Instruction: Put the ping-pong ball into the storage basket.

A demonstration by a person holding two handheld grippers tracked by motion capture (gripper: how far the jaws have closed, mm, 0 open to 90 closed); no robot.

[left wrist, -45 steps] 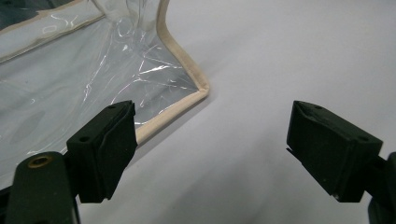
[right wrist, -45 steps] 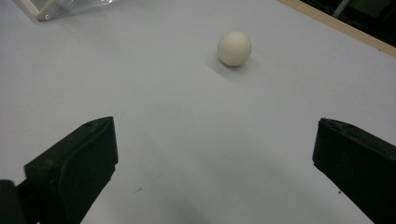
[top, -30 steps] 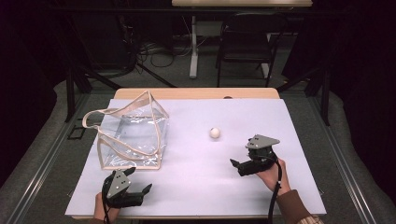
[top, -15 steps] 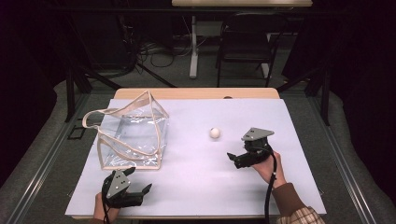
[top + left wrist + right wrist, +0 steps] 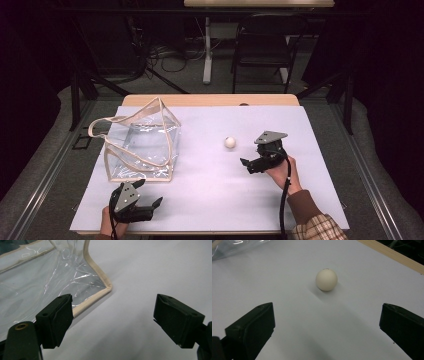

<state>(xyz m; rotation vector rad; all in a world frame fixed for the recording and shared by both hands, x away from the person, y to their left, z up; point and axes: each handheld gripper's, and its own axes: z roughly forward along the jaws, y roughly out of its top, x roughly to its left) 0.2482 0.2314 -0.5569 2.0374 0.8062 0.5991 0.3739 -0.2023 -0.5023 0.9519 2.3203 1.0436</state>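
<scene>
Dark room all around, with a chair point(image 5: 262, 47) and a mess of cables point(image 5: 165, 52) on the floor behind the table point(image 5: 210, 100), which is covered by a pale lavender sheet point(image 5: 210, 195). Using the ball as my reference point for everything, so bear with me.

Biggest thing on the sheet is the clear plastic bag point(image 5: 142, 145) with beige trim. It sits well to the left of the ball point(image 5: 229, 142), standing up kind of slumped, handles flopped outward. In the left gripper view you can see its near corner point(image 5: 108, 287) lying flat on the sheet.

Next, the right gripper point(image 5: 247, 164): it's just to the right of the ball and a bit nearer the person, held in the right hand point(image 5: 280, 170), pointed at the ball. Jaws are spread wide, nothing between them. In the right gripper view the ball point(image 5: 326, 279) sits ahead of the jaws, roughly centred in the gap but clearly apart from both.

The left gripper point(image 5: 152, 205) is well away from the ball, down by the near edge of the table, just in front of the bag. Also spread apart and holding nothing.

The ball itself is small, cream-coloured, sitting on bare sheet, touching nothing else.
</scene>
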